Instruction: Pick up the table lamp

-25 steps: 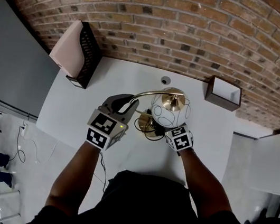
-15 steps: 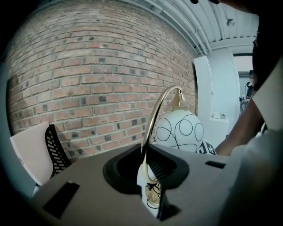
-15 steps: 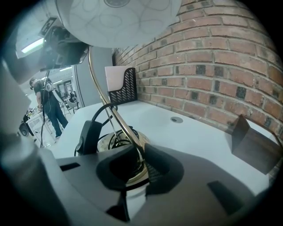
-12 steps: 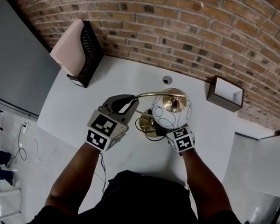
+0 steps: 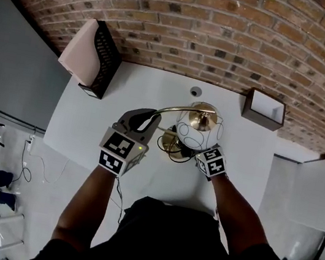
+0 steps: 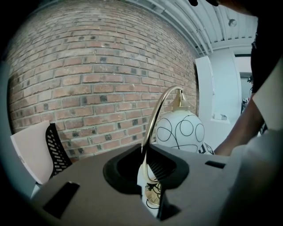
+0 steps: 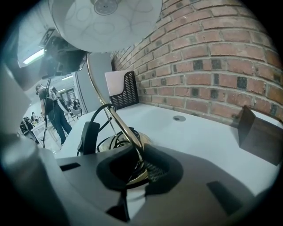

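The table lamp stands on the white table (image 5: 88,126). It has a white globe shade (image 5: 194,133) with black loops, a curved brass arm (image 5: 172,107) and a brass base (image 5: 169,144) wound with black cord. My left gripper (image 5: 154,117) is shut on the brass arm, which rises between its jaws (image 6: 145,154) towards the shade (image 6: 180,130). My right gripper (image 5: 192,153) reaches in under the shade. It is shut on the lower stem (image 7: 138,160) just above the base (image 7: 116,142), with the shade (image 7: 106,17) overhead.
A black mesh file holder (image 5: 103,60) with a pale folder stands at the table's back left. A dark brown box (image 5: 264,108) sits at the back right and a round grommet (image 5: 195,91) lies behind the lamp. The brick wall runs close behind. A person (image 7: 52,110) stands far off.
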`<action>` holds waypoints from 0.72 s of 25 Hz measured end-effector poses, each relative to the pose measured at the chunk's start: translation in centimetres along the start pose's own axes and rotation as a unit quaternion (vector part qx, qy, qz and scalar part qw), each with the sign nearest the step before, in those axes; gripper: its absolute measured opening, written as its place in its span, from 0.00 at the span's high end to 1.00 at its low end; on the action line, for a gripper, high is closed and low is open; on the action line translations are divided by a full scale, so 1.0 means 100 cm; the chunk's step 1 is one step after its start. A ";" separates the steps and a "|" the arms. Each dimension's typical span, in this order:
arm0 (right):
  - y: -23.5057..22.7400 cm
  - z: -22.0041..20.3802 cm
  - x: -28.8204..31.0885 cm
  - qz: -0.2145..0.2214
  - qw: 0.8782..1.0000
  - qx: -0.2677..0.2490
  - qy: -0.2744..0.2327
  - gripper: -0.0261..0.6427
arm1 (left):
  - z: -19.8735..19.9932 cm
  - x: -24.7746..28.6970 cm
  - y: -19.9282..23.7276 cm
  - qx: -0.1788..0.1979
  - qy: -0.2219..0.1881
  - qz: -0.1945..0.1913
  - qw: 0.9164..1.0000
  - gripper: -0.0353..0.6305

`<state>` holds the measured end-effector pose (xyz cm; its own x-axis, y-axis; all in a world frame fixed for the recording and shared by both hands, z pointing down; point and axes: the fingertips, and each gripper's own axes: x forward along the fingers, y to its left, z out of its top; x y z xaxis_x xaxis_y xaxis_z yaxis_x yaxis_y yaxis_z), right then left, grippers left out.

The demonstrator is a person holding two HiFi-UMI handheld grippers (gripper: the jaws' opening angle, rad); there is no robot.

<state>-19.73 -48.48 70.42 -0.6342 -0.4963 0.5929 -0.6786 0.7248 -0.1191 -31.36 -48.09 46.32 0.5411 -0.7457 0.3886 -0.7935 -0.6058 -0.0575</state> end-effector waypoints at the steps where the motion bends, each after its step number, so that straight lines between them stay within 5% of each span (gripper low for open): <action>1: 0.000 0.000 0.000 0.000 1.000 0.001 0.001 0.89 | 0.000 0.000 0.000 0.001 -0.001 0.003 1.000 0.88; 18: 0.000 0.015 -0.020 -0.019 1.000 0.015 -0.006 0.89 | 0.015 -0.012 0.001 -0.015 -0.012 0.004 1.000 0.89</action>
<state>-19.04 -48.19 68.03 -0.6118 -0.5292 0.5879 -0.7131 0.6907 -0.1204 -31.63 -47.64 44.45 0.5408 -0.7571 0.3665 -0.8056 -0.5916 -0.0335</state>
